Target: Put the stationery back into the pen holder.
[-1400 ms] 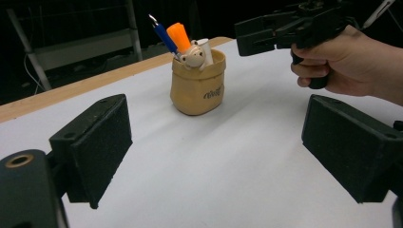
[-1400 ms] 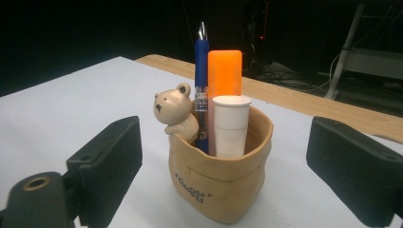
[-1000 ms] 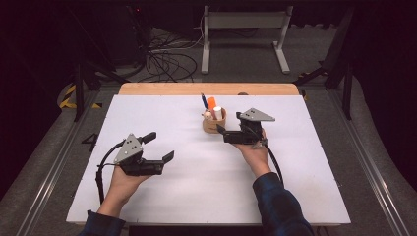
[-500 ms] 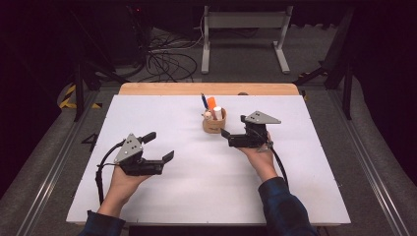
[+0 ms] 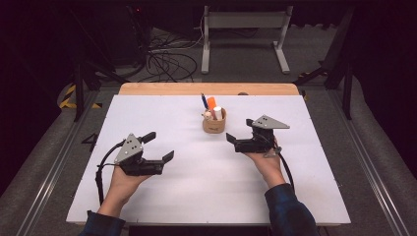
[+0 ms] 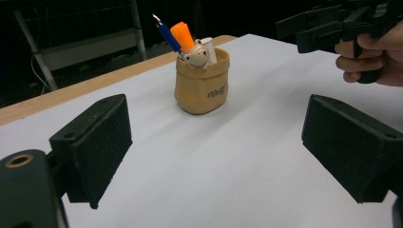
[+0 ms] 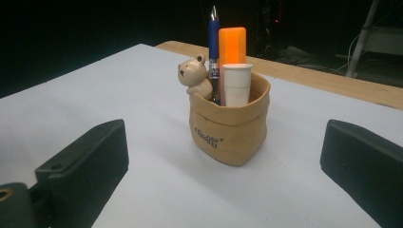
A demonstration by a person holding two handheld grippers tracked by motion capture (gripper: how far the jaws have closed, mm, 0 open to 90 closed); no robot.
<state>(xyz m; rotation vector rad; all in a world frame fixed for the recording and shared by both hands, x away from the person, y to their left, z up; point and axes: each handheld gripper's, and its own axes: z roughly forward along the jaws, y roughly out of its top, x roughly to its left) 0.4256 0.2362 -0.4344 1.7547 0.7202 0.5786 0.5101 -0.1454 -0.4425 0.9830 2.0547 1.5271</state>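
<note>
Pen holder [image 7: 230, 127]: small tan pouch of soft, leather-like material, rim rolled over into a cuff, sides slightly creased, short dark printed word on its front. It stands upright on the white table [image 5: 196, 196], toward the far middle, a little in front of the bare wooden strip [image 5: 209, 89] along the far edge.

Contents, all upright and rising above the rim:
- blue pen [image 7: 213, 47] with a silver tip, at the back;
- orange marker [image 7: 232, 45], broad and flat-topped, touching the pen's side;
- white cylindrical piece [image 7: 236, 84] with a flared top, in front of the marker;
- small cream bear figure [image 7: 194, 77], perched at the rim on one side, head above the cuff.

Right tongs [image 5: 238, 139]: held just to the right of the holder and slightly nearer the person, aimed at it. Jaws have just been opening and now stand wide apart, released; the right gripper view shows the holder framed in the gap but farther off, no pad touching it.

Left tongs [image 5: 160, 146]: well apart from the holder, on the left half of the table, resting in the hand low over the surface. Jaws spread wide, released, only bare table between them. Left gripper view shows the holder beyond the pads and the right tongs at upper right.
</note>
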